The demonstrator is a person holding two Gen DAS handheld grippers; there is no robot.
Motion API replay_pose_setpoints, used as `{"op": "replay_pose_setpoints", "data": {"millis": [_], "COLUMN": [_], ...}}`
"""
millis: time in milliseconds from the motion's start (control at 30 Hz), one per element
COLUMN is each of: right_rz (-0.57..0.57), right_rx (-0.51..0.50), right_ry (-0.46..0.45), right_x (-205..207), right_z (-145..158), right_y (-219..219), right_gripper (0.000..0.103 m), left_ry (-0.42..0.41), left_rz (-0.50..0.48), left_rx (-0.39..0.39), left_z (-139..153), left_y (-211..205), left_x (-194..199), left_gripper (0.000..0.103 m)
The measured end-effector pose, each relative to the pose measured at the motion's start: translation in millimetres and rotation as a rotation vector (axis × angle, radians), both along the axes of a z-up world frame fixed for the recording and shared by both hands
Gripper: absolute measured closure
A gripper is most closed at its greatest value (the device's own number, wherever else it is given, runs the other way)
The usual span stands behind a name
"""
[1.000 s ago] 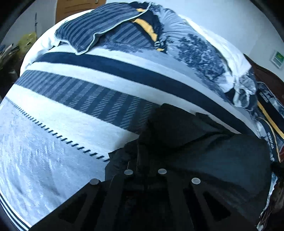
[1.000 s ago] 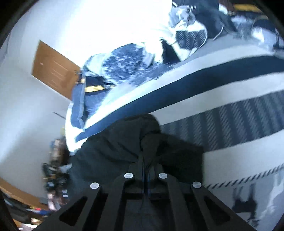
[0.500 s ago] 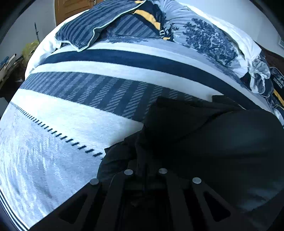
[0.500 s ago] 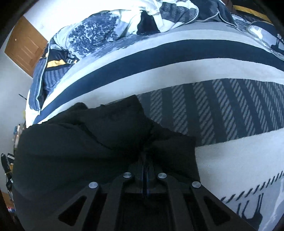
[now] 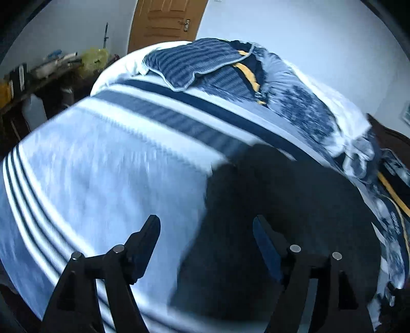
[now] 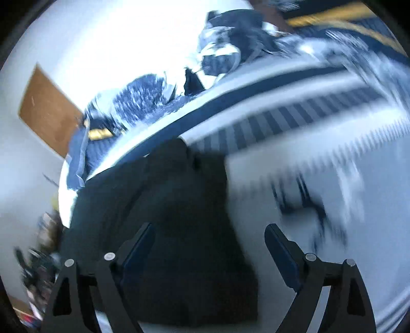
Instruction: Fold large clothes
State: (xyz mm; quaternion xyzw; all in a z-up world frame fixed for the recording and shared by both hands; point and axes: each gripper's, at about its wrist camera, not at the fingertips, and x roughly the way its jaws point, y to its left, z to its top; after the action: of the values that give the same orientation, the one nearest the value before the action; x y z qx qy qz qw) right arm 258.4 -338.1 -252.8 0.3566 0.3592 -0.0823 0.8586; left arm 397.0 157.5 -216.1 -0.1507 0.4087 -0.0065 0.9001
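Observation:
A large black garment [image 5: 282, 212] lies folded on the striped bedspread [image 5: 107, 164]. In the left wrist view it fills the lower right, and its left edge runs between the fingers of my left gripper [image 5: 206, 225]. The jaws are opening and stand wide, with no pad pressing the cloth. In the right wrist view the same black garment [image 6: 174, 230] spreads from the lower middle to the left. My right gripper [image 6: 208, 231] hangs over its right edge, jaws opening wide, nothing pinched. Both views are blurred by motion.
Pillows and crumpled blue-and-white bedding [image 5: 294, 102] pile along the far side of the bed. A wooden door [image 5: 164, 20] and a cluttered dark table [image 5: 38, 74] stand beyond the bed on the left. The bedspread to the left of the garment is bare.
Both grippers were shut on the black garment; now both have let go and stand wide. Both have drawn back from the cloth, which now lies flat on the bed.

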Motion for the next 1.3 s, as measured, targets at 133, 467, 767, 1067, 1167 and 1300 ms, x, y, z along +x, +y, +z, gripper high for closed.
{"op": "replay_pose_setpoints", "data": {"millis": [133,467,767,1067,1167,1300], "right_rz": [-0.004,0.108,0.058,0.007,-0.011,-0.011], "right_rx": [0.159,0.185,0.278,0.327,0.324,0.306], "right_ry": [0.027,0.043,0.032,0.016,0.013,0.015], "right_x": [-40,-25,-26,-19,-16,-9], "right_z": [-23,-38,-55,-62,-63,-63], "right_y": [16,50,30,12,5,4], "right_gripper": [0.013,0.014,0.014,0.014,0.015,0.021], "left_ry": [0.083,0.136,0.177,0.174,0.171,0.167], "left_rz": [0.015,0.0,0.025,0.012,0.01,0.009], "left_rx": [-0.117,-0.249,-0.401,-0.463,-0.471,-0.483], "left_z": [-44,-52,-65,-72,-72,-73], "left_y": [-2,-4,6,8,8,5], "left_x": [-55,-55,-47,-39,-35,-24], "left_gripper": [0.028,0.027,0.027,0.027,0.027,0.027]}}
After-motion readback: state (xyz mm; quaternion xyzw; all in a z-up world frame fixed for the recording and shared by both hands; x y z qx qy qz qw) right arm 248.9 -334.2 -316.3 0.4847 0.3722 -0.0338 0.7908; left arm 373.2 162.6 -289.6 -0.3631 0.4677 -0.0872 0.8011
